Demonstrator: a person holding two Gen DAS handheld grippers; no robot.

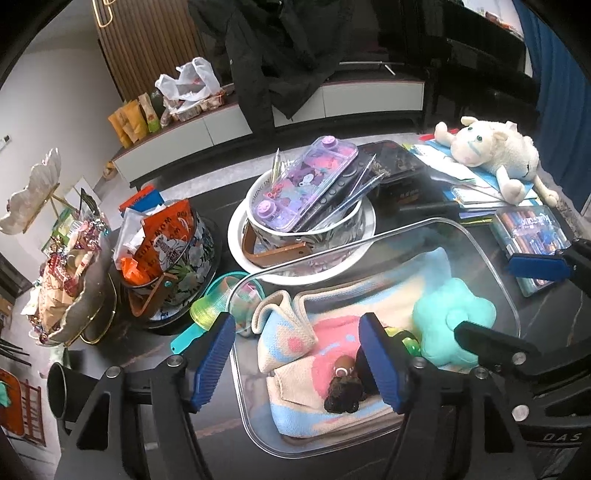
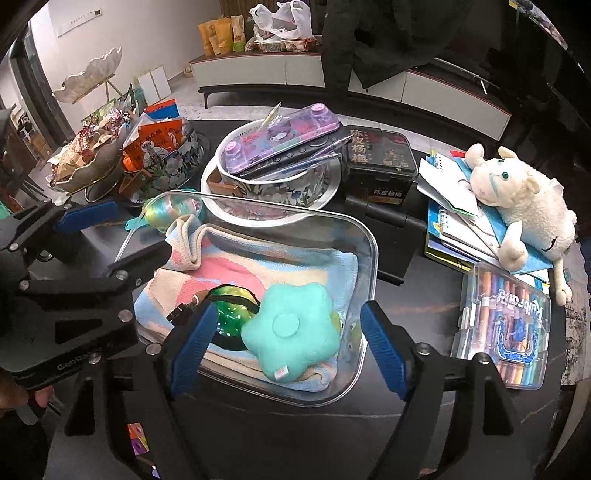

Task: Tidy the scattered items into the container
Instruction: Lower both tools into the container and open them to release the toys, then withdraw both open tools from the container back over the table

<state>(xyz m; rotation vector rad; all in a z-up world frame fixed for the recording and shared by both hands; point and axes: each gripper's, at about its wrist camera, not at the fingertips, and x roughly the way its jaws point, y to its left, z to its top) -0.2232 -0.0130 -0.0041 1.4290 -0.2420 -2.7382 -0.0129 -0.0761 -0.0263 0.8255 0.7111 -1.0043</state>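
Clear plastic container (image 2: 364, 236) mid-table already holds pastel folded blanket (image 2: 236, 266), teal star plush (image 2: 291, 328), green item, possibly ball; crayon case (image 2: 506, 328), white lamb plush (image 2: 524, 206) outside; left gripper (image 1: 297, 360), right gripper (image 2: 286, 349) spread wide, empty

White plastic bag (image 2: 282, 18) and snack packets (image 2: 221, 37) on a low cabinet (image 2: 258, 70) far back; dark coat (image 1: 280, 55) draped there; shell-shaped dish (image 2: 92, 74) on a stand, left.

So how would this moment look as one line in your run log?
left gripper: open, over clear container | right gripper: open, empty | teal plush: in container | crayon case: on table
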